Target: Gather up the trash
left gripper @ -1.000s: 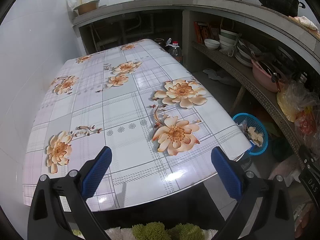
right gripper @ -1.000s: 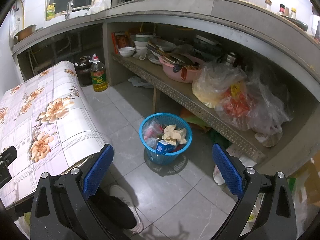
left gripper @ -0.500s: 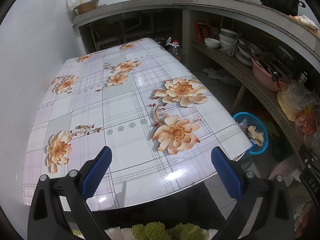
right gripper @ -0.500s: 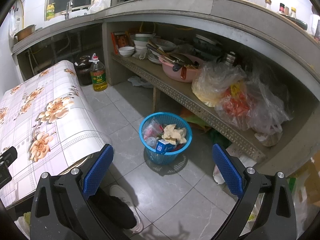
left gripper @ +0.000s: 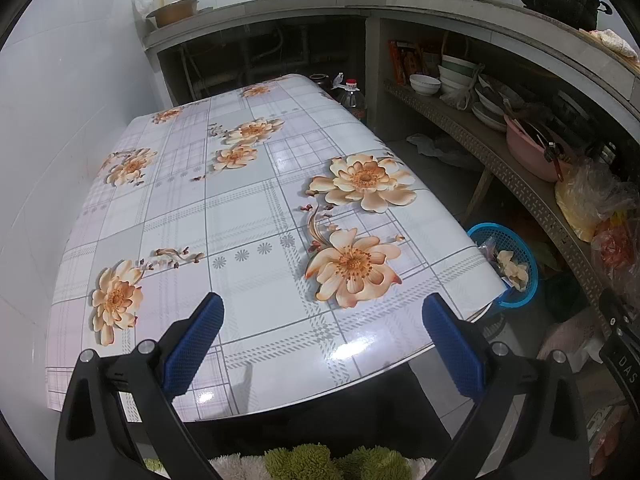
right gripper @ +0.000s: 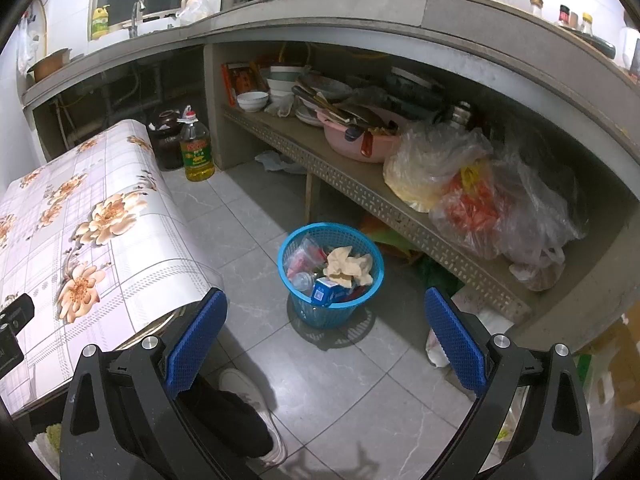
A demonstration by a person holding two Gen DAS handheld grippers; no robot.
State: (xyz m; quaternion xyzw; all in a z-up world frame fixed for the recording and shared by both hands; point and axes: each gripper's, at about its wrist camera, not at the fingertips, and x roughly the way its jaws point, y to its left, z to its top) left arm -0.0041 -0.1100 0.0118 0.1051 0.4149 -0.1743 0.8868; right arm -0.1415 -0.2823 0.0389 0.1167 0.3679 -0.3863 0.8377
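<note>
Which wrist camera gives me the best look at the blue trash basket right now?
The right wrist view: the blue trash basket stands whole on the floor, its crumpled paper and small blue carton visible inside. The left wrist view shows only part, cut off behind the table corner.

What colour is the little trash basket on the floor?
The trash basket is bright blue plastic mesh; the right wrist view shows it best.
</note>
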